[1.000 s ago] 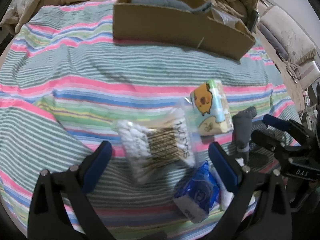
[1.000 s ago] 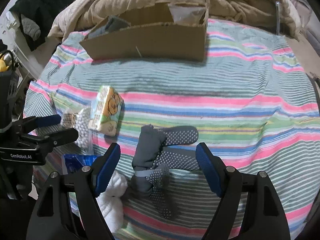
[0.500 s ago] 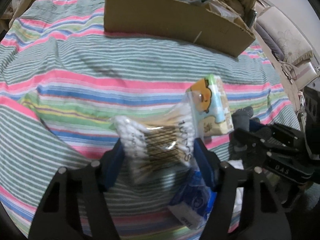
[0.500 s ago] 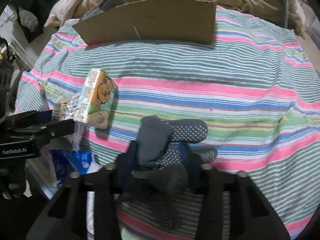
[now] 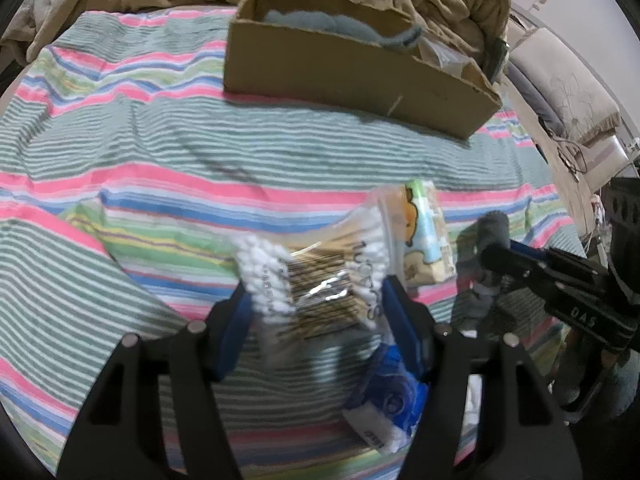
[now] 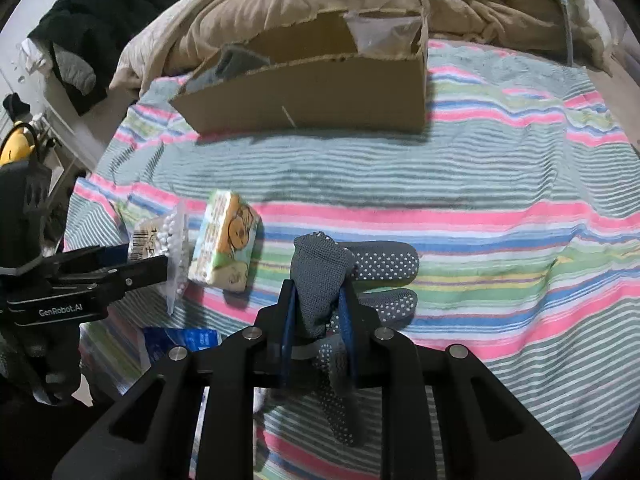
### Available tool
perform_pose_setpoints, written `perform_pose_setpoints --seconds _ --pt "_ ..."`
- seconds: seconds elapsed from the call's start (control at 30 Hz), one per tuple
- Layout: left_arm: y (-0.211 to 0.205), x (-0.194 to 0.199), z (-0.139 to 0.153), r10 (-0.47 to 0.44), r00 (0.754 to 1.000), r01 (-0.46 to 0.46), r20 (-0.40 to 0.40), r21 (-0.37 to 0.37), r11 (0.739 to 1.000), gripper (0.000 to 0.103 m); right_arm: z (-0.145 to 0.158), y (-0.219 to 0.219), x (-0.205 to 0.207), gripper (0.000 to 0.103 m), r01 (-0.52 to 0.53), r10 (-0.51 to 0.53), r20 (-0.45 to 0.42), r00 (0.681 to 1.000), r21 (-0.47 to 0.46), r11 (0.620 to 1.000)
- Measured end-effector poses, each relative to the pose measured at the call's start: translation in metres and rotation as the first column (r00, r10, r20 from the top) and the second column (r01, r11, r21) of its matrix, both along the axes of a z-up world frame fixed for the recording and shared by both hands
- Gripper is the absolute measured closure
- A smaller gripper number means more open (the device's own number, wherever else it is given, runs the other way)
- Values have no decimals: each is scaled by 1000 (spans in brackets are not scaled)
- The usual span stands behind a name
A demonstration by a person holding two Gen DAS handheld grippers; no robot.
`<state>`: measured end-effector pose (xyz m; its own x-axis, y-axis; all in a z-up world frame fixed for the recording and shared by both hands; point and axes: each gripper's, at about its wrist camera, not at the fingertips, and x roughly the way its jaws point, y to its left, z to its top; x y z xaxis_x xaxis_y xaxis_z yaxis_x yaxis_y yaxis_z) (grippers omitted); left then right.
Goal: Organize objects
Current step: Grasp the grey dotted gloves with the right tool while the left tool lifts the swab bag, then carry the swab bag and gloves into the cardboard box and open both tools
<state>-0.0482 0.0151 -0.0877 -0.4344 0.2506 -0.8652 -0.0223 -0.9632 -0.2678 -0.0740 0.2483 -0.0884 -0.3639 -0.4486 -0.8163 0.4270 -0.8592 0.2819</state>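
Left wrist view shows your left claw [image 5: 316, 300] pinching the cotton swab bag [image 5: 320, 280] near the bed's [image 5: 120, 152] front edge, while your right claw [image 6: 318, 308] grips the grey socks [image 6: 320, 276] beside the tissue pack [image 6: 226, 246].

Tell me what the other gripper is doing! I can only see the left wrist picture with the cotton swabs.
Observer: The right gripper is shut on a bundle of grey socks; your view only catches its side.
Operator: Do the socks have anything on them?
Observer: Yes, white grip dots cover the soles, which spread out to the right on the striped blanket.
Operator: Is there anything in the cardboard box?
Observer: From the right wrist view, a clear plastic bag sits in the right end of the cardboard box.
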Motion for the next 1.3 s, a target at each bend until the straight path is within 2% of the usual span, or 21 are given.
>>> perform_pose_setpoints --seconds 0.43,0.83,1.3 --pt "-8 -6 44 22 994 -22 -105 4 1000 39 39 1 -11 81 3 -6 -80 997 -39 999" --pt "-18 -17 61 42 988 -40 -147 19 999 39 75 -3 -23 81 -8 0 -156 988 -48 999" --pt "-24 -47 77 23 980 -18 -195 30 999 39 98 -13 -54 81 -15 2 -214 977 -60 998"
